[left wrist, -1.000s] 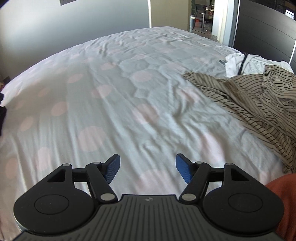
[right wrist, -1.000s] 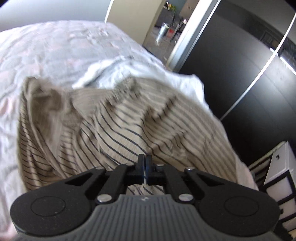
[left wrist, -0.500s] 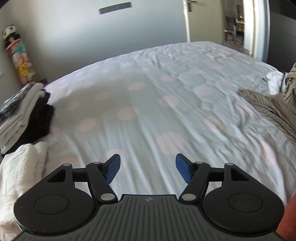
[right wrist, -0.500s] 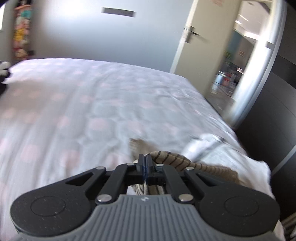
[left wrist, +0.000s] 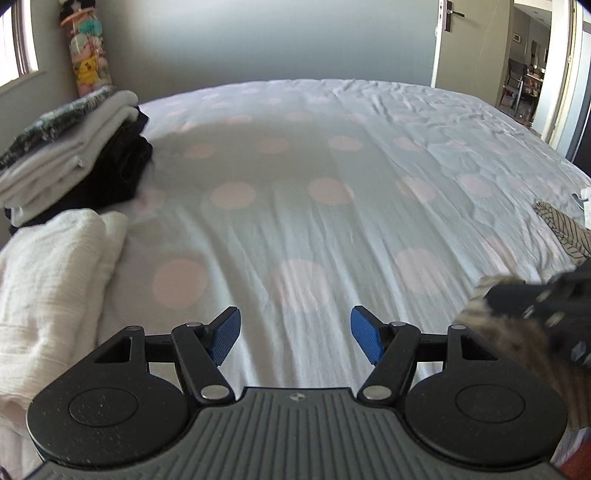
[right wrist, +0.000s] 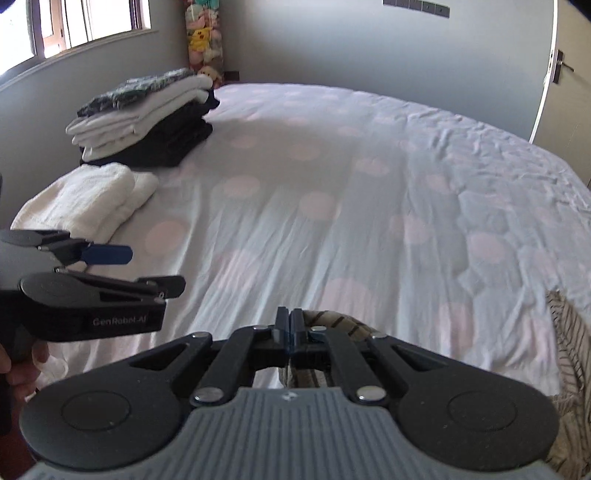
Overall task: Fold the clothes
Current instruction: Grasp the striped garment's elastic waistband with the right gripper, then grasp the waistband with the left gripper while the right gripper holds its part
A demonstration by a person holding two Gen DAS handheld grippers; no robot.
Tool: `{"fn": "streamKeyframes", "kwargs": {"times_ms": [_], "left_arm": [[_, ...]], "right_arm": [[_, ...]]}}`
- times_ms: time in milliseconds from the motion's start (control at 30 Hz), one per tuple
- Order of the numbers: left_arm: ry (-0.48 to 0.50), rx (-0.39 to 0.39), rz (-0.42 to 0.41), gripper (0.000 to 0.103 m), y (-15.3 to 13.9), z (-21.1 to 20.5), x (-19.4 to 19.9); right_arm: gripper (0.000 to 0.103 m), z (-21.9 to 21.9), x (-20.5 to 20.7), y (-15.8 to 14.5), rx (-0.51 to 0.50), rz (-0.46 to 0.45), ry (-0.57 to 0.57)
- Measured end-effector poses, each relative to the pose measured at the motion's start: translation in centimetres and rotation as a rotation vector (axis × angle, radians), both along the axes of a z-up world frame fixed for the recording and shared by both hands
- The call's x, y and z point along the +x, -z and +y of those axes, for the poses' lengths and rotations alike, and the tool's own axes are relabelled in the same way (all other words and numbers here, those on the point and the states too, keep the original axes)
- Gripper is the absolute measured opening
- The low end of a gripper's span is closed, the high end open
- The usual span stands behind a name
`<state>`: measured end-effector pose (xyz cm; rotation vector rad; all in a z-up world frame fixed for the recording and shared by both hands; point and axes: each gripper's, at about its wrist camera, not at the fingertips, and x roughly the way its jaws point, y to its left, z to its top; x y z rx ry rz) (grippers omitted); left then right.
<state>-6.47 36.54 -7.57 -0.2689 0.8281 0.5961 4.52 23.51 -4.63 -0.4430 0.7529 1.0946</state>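
My right gripper [right wrist: 290,330] is shut on a beige garment with thin dark stripes [right wrist: 569,350], which bunches under its fingers and trails off to the right over the bed. The same striped garment shows at the right edge of the left wrist view [left wrist: 565,230]. My left gripper [left wrist: 295,334] is open and empty, low over the polka-dot sheet near the bed's front edge. It also appears at the left of the right wrist view [right wrist: 110,254], beside my right gripper.
The bed [left wrist: 314,166] has a white sheet with pale pink dots. A stack of folded clothes [right wrist: 147,118] and a folded white towel [right wrist: 85,199] sit at its far left. An open door [left wrist: 532,62] is at the back right, a window [right wrist: 85,26] at the back left.
Both grippers have swung left, away from the wardrobe side toward the middle of the bed. The right gripper has dragged the striped garment along. The left gripper stays open.
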Motion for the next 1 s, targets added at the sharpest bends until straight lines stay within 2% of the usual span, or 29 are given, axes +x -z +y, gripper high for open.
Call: {"fn": "streamKeyframes", "kwargs": {"times_ms": [133,233,300,333,367,433,533,700,867,1000], "left_arm": [[0.042,-0.107,0.001,0.076,1.4,0.1,0.7],[0.077,-0.089,0.005,0.076,1.6,-0.6,1.1],[0.088,-0.084,0.013,0.076,1.8,-0.9,1.4],[0.091,-0.088,0.016,0.076,1.9,-1.0,1.6],[0.093,-0.092,0.018,0.076,1.9,-1.0,1.7],[0.096,-0.097,0.019,0.076,2.0,-1.1,2.0],[0.105,-0.093,0.016,0.076,1.8,-1.4,2.3],[0.124,-0.094,0.013,0.076,2.0,-1.9,2.6],[0.176,-0.127,0.003,0.076,2.8,-2.4,3.4],[0.206,-0.140,0.019,0.076,3.7,-2.8,4.3]], "right_arm": [[0.001,0.3,-0.4,2.8,-0.068,0.030,0.000],[0.008,-0.5,-0.3,3.3,-0.081,0.038,-0.002],[0.020,-1.4,0.0,2.8,-0.075,0.034,0.002],[0.034,-1.8,0.2,2.5,-0.071,0.024,0.006],[0.038,-2.3,0.5,2.0,-0.066,0.010,0.011],[0.038,-3.5,1.3,1.2,-0.060,-0.022,0.030],[0.042,-5.5,3.2,0.2,-0.061,-0.059,0.087],[0.047,-9.3,7.8,0.9,-0.133,-0.088,0.264],[0.063,-12.8,11.5,2.5,-0.163,-0.062,0.397],[0.069,-14.2,13.3,4.1,-0.164,0.007,0.439]]}}
